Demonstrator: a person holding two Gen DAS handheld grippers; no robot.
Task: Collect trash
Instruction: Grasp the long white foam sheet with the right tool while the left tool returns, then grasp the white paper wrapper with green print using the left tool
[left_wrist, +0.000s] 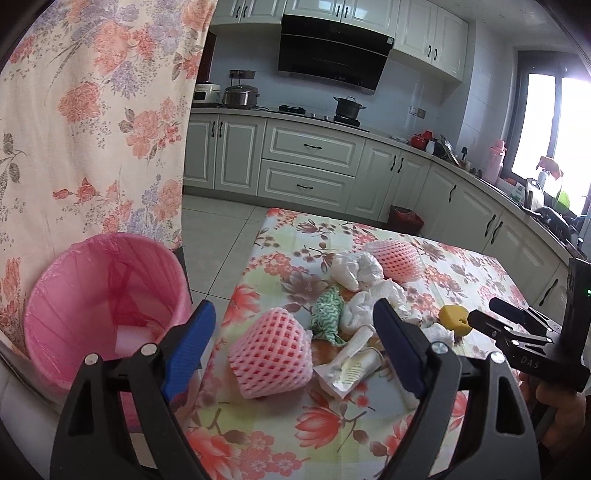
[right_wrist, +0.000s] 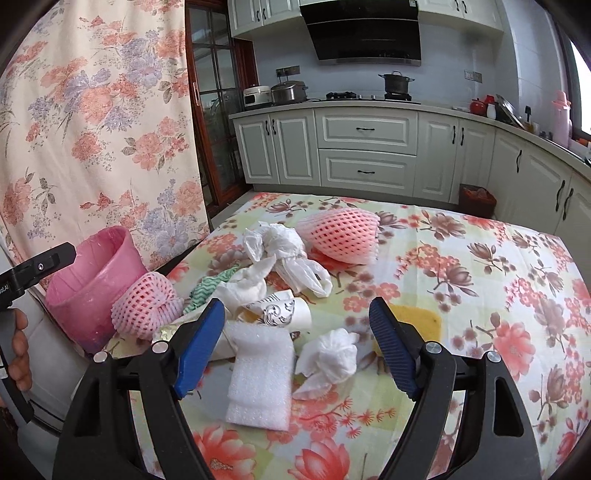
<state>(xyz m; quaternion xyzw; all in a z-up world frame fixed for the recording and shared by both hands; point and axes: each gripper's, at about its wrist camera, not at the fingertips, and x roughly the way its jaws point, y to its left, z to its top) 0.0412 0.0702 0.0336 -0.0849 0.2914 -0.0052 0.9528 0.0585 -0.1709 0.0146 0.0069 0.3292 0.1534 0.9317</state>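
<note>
A heap of trash lies on the floral-clothed table (left_wrist: 332, 428) (right_wrist: 480, 295). It holds two pink foam fruit nets (left_wrist: 269, 354) (right_wrist: 343, 236), crumpled white tissues (left_wrist: 354, 269) (right_wrist: 332, 358), a green-patterned wrapper (left_wrist: 327, 310), a flattened paper cup (right_wrist: 284, 314), a white foam sheet (right_wrist: 258, 376) and a yellow sponge (left_wrist: 454, 319) (right_wrist: 417, 317). A pink lined bin (left_wrist: 74, 266) (right_wrist: 88, 280) stands off the table's left edge with a white piece inside. My left gripper (left_wrist: 293, 306) hangs open over the near foam net. My right gripper (right_wrist: 297, 303) (left_wrist: 485, 312) is open above the foam sheet and tissue, holding nothing.
A floral curtain (left_wrist: 92, 129) hangs behind the bin. Kitchen cabinets (right_wrist: 365, 147) run along the back and right walls. A small dark basket (right_wrist: 476, 199) sits on the floor past the table. A hand (right_wrist: 18, 347) grips the left tool's handle.
</note>
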